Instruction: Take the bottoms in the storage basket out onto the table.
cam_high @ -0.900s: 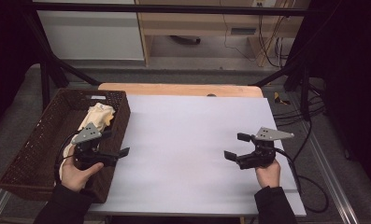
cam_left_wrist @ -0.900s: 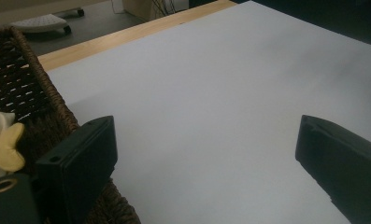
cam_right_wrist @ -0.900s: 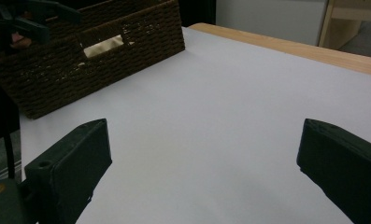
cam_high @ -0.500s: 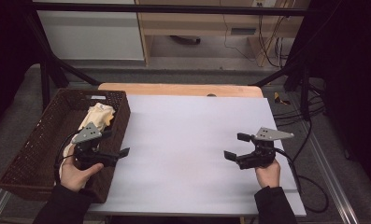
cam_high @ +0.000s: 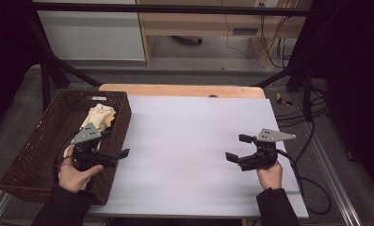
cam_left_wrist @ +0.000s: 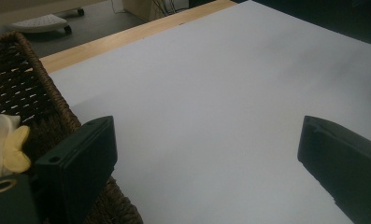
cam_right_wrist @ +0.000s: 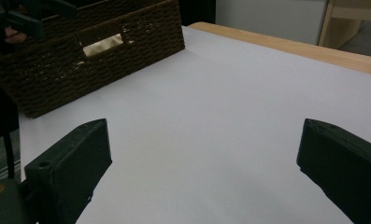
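Jaws apart on both grippers: I steer left gripper (cam_high: 110, 145), lower left, onto cloth (cam_high: 98, 117) in basket (cam_high: 29, 162); right gripper (cam_high: 239, 147) waits.

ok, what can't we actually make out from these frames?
- Cream cloth in the basket: in the high view the left tool and hand cover its near part, so its full shape is unclear.
- Same cloth in the left gripper view: cut off by the left edge.
- Basket's inside in the right gripper view: hidden by its woven wall; just a pale patch through the handle slot.
- Small dark mark at the table's far edge: too small to identify.
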`<state>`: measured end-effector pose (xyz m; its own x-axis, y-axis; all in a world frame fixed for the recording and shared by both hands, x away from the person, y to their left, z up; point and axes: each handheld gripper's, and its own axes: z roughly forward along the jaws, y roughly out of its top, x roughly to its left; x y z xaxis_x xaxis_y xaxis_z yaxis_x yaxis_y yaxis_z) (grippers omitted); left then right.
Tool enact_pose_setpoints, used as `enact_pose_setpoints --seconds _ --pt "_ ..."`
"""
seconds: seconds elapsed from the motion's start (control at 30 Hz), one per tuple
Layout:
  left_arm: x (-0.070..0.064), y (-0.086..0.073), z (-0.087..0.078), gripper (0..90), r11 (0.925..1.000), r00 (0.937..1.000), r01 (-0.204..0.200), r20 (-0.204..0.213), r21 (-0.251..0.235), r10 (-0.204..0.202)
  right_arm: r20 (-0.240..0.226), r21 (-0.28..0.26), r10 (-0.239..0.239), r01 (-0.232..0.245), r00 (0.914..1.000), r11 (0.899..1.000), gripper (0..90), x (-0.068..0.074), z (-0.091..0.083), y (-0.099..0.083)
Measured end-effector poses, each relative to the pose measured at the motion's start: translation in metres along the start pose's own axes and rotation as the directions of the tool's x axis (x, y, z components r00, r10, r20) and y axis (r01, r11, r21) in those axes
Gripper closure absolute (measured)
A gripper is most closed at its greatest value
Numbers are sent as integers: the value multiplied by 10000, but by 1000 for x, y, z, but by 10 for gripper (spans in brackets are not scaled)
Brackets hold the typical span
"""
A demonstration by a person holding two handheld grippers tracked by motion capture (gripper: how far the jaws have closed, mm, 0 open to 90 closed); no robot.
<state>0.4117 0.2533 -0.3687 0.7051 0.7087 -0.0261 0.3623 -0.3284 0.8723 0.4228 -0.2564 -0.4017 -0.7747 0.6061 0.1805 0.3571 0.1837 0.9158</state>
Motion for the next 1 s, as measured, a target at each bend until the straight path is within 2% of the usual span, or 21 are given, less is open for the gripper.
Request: enact_pose_setpoints --seconds 0.7,1.0 --pt "5 5 -11 47 9999 9999 126 -10 88 -126 14 113 -17 17 10000 9999 35 -1 1 -1" --pt "12 5 -20 50 9994 9994 299 -204 162 -296 7 171 -3 3 10000 9999 35 -1 2 -2"
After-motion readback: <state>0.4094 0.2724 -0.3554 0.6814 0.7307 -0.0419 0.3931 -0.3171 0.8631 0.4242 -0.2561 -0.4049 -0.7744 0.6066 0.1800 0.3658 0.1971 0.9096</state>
